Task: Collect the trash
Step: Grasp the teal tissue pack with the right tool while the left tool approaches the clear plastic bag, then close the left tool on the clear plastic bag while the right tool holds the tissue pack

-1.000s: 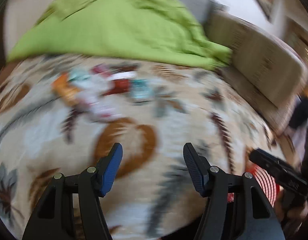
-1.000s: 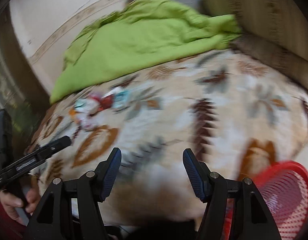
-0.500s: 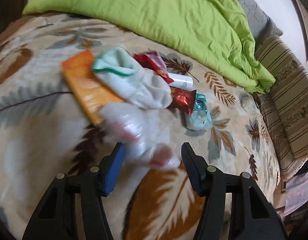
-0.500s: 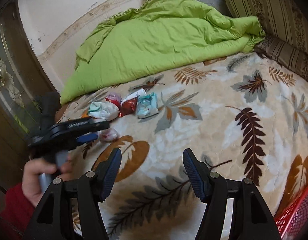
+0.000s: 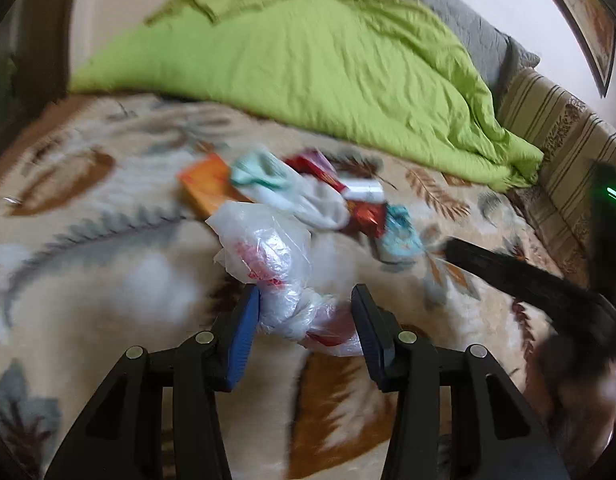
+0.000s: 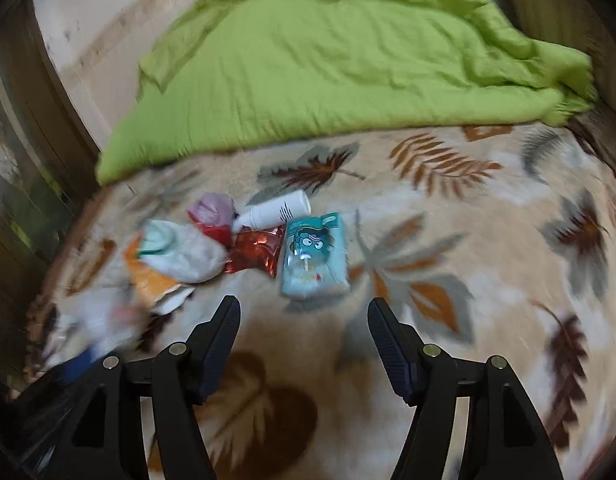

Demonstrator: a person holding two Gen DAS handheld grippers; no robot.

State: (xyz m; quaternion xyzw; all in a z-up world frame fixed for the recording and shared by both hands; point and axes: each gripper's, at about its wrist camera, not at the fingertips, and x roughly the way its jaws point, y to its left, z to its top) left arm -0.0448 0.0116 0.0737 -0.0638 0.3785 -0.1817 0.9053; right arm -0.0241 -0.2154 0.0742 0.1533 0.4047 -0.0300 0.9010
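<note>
My left gripper point(image 5: 306, 316) is shut on a crumpled clear plastic bag point(image 5: 268, 248) with red print, gripping its lower bunch just above the leaf-patterned blanket point(image 5: 108, 288). Behind the bag lie an orange packet point(image 5: 206, 188), a white sock with a green cuff point(image 5: 292, 196), a red wrapper point(image 5: 365, 216) and a teal tissue pack point(image 5: 401, 236). My right gripper point(image 6: 306, 320) is open, with the teal tissue pack point(image 6: 313, 260) lying just ahead of its fingertips. To that pack's left are the red wrapper point(image 6: 254, 254), a white bottle point(image 6: 276, 210) and the sock point(image 6: 180, 252).
A green duvet point(image 6: 347, 60) is heaped across the far side of the bed. Striped cushions point(image 5: 567, 152) line the right side. A dark wooden frame point(image 6: 40, 120) borders the left. The right gripper shows as a black blur point(image 5: 527, 280) in the left wrist view.
My left gripper has closed on the plastic bag, which now moves with it. The right gripper has moved forward and down to the teal pack; the red basket has left its view.
</note>
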